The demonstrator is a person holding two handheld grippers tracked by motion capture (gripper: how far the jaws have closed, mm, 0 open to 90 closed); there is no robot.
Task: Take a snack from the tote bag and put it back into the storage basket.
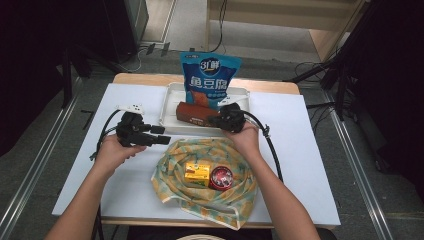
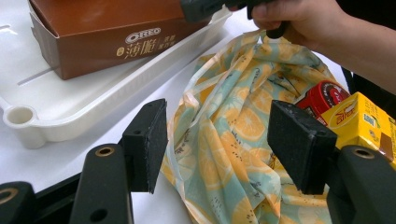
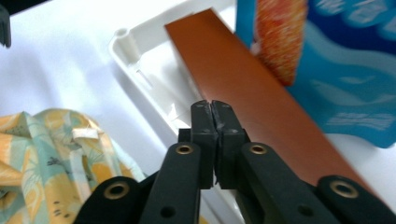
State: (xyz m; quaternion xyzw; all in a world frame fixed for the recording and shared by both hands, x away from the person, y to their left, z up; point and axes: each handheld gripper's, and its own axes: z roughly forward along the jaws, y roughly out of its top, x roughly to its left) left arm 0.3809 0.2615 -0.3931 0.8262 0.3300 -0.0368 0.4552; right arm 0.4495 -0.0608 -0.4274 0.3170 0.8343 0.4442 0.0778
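White tabletop (image 1: 300,150), high view: blue snack bag (image 1: 210,75) upright in white tray (image 1: 170,97). Left gripper (image 2: 217,149): jaws wide apart, empty, orange-print cloth bag (image 2: 233,135) between and beyond them. Its view reads "OREO" on brown box (image 2: 112,32); yellow carton (image 2: 362,121) and red tin (image 2: 327,95) alongside. Right gripper (image 3: 212,109): jaws pressed together, empty, over the tray edge beside the box.

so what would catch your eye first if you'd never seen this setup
Probably the tall blue snack bag, standing upright at the back of the white tray with a brown Oreo box lying in front of it. Next, the orange-print cloth bag spread open at the near edge of the table, holding a yellow carton and a red tin side by side.
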